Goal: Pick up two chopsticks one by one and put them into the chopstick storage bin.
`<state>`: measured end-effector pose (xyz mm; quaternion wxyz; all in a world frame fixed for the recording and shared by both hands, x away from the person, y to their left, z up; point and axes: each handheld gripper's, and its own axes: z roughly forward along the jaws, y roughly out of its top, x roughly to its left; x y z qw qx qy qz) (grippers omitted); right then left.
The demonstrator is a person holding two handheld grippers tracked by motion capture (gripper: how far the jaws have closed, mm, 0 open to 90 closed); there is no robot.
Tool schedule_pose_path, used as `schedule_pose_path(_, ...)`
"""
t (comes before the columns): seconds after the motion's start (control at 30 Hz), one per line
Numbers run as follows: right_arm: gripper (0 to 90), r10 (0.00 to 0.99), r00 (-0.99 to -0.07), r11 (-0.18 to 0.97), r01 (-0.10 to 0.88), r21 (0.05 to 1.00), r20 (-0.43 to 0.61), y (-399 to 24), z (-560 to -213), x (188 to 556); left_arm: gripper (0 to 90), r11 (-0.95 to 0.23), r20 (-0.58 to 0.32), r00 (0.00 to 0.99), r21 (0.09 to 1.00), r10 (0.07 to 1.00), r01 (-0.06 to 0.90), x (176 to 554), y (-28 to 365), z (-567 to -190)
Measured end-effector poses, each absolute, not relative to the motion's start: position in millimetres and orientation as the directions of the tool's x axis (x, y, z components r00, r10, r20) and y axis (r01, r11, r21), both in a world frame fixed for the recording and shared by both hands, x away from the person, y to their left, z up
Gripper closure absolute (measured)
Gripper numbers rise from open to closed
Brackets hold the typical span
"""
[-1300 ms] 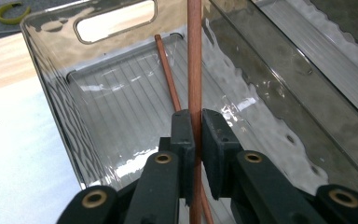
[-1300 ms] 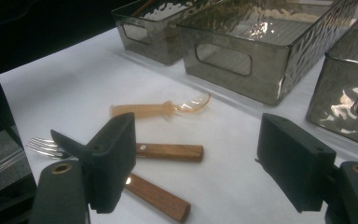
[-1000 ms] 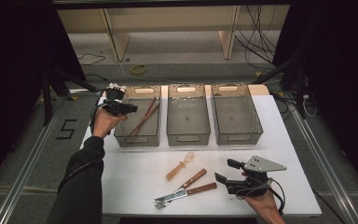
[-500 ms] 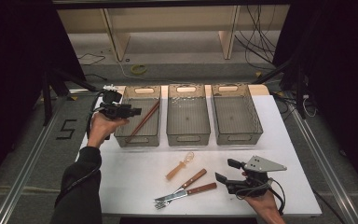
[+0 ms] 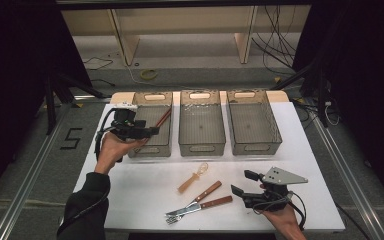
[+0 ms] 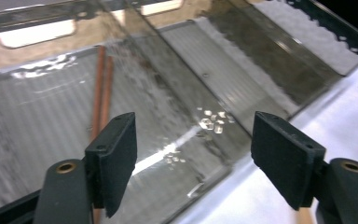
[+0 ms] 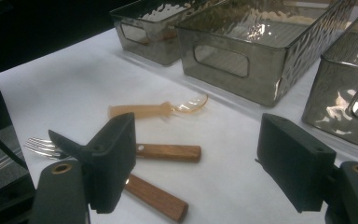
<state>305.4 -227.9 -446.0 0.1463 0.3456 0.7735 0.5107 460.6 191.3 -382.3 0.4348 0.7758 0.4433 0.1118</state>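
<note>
My grippers' pads point(image 6: 116, 154) are black. The three bins point(image 5: 201, 125) are smoky grey with a rippled texture, the chopsticks point(image 6: 100, 93) reddish-brown, the spoon point(image 7: 154, 109) translucent amber, the fork handles point(image 7: 168, 152) brown wood, the table point(image 5: 145, 190) white.

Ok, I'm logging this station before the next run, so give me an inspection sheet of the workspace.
Surface: white table, flat.
Job's things: brown chopsticks lie in the left bin; amber spoon and two wooden-handled forks lie on the table.
Clutter: middle bin and right bin look empty.
Grippers: left gripper over the left bin, jaws just opened, nothing between; right gripper open near the forks.
Cables: a cable trails from the left gripper; loose ones on the floor behind.
Surroundings: wooden shelving, dark sides.
</note>
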Motion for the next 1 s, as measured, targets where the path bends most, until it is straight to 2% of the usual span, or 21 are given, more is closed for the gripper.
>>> schedule_pose_path(0.43,29.1,0.684,-0.719,0.244,0.383,0.891,0.122,-228,-446,305,22.1,-0.319,-0.177,0.641,0.750,0.747,0.580,437,163,-390)
schedule_pose_path(1.0,29.1,0.685,-0.719,0.245,0.386,0.889,0.123,-227,-447,305,20.0,-0.385,-0.162,0.671,0.712,0.724,0.587,418,139,-409)
